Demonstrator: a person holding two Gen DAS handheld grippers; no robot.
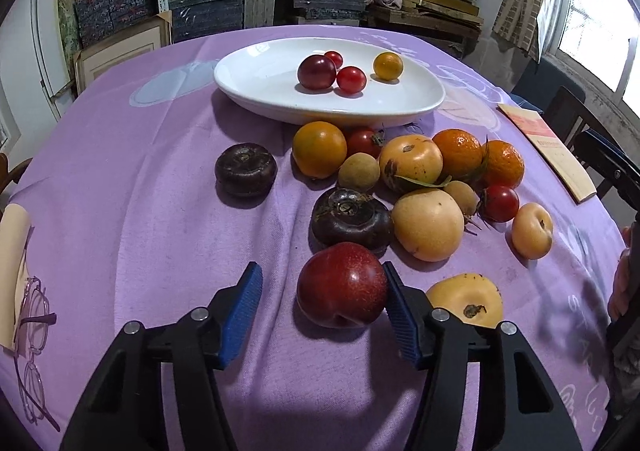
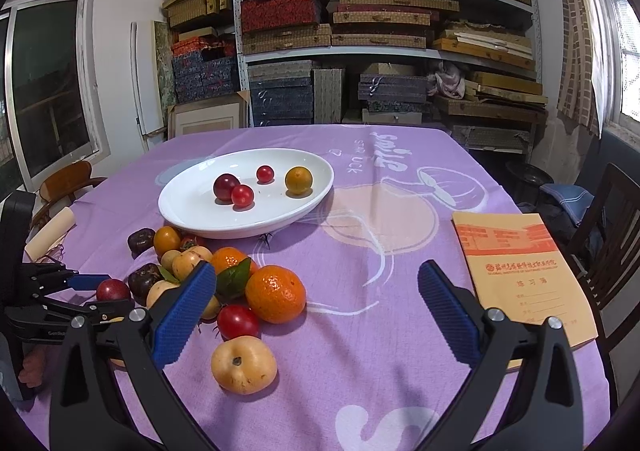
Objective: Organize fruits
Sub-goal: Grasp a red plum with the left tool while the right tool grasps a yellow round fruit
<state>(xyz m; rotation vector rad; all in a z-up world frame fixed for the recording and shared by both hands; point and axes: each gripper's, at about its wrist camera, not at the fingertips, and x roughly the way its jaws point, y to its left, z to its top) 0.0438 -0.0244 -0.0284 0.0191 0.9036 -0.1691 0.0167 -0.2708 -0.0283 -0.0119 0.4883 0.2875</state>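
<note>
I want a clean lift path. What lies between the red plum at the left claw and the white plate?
The dark round fruit sits directly beyond the red plum, and the orange-and-yellow fruit cluster crowds the white plate's near rim. Lifted over them, nothing visible blocks the left claw.

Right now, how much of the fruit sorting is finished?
Done: four small fruits lie in the white plate. In hand: the left gripper brackets the red plum, one pad touching it, the other apart. Left: about fourteen fruits, like the orange, wait on the purple cloth. The right gripper is open, empty.
</note>
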